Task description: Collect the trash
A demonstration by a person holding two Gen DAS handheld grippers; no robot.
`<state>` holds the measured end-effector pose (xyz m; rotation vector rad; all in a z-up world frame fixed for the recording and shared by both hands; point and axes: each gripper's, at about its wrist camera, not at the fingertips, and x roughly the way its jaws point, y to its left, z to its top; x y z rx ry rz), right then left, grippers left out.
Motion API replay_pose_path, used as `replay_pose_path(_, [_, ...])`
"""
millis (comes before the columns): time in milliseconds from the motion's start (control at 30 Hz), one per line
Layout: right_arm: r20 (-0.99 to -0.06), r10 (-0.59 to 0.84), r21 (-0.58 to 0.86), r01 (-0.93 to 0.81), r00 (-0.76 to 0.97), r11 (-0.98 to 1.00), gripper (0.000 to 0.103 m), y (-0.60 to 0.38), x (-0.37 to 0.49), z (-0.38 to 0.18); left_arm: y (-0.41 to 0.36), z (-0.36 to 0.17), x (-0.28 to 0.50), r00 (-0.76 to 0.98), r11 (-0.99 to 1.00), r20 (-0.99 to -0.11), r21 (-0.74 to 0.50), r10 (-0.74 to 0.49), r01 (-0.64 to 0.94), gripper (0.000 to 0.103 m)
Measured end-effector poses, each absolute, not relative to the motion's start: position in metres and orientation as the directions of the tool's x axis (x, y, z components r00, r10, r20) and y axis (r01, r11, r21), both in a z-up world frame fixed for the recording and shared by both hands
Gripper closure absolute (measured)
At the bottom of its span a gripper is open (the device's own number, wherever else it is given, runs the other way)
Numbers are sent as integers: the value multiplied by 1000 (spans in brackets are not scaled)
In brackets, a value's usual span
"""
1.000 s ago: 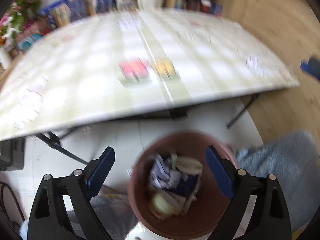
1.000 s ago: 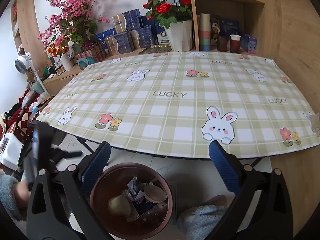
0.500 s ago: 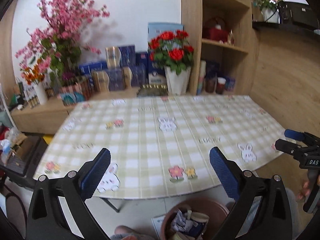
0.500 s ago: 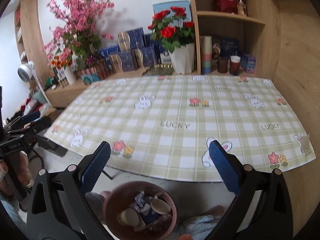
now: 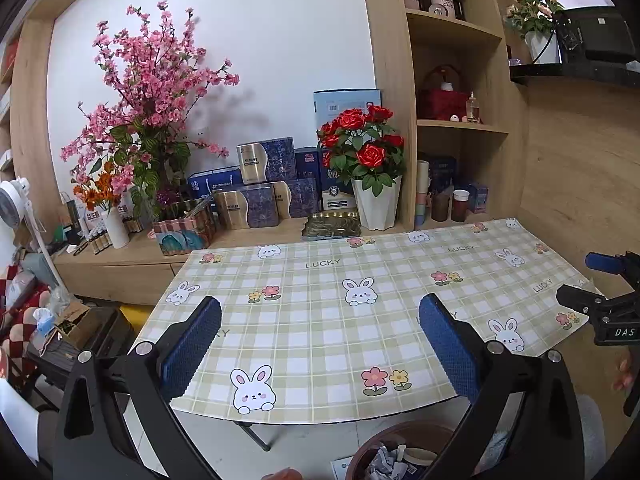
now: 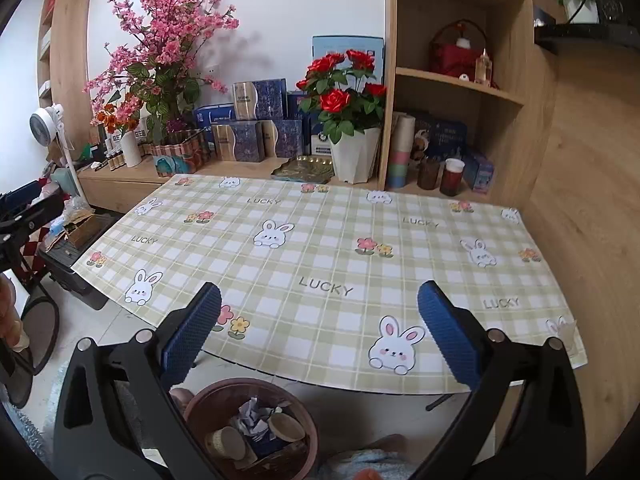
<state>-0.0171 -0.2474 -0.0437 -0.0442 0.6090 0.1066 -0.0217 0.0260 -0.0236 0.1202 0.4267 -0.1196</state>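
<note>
Both grippers have come up from the bin, and now they look across the table instead of down into it. A second ago the left gripper (image 5: 320,344) hung right over the brown trash bin (image 6: 252,428). Now the bin sits at the very bottom of its view, down on the floor just past the near edge of the table (image 5: 320,320).

The left gripper's two blue pads (image 5: 192,344) are wide apart and nothing is between them. The right gripper (image 6: 320,332) is wide apart too, and it holds nothing.

The bin has trash in it: crumpled paper (image 6: 252,416), two round paper cups (image 6: 286,426) and some dark wrappers. It stands below and a bit to the left of the right gripper, and below and a bit to the right of the left gripper. So it is on the floor between the two hands, close to both.

The checked cloth with bunnies and flowers looks bare. I see no trash on it in either view. So I think the picking up is done, or nearly. Any next piece would have to be found elsewhere, and then carried back down and toward the person to reach the bin.
</note>
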Motion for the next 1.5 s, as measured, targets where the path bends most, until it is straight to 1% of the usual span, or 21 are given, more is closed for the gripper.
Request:
replay_pose_path(333, [-586, 79, -14, -108, 806, 994, 6, -248, -18, -48, 26, -26, -26, 903, 989, -423, 83, -79, 125, 6])
replay_pose_path(567, [-586, 78, -17, -108, 807, 994, 6, -246, -18, -49, 22, -26, -29, 907, 986, -412, 86, -93, 140, 6])
replay_pose_path(1500, [-553, 69, -4, -85, 831, 996, 6, -255, -24, -43, 19, -24, -34, 911, 985, -399, 87, -102, 149, 6])
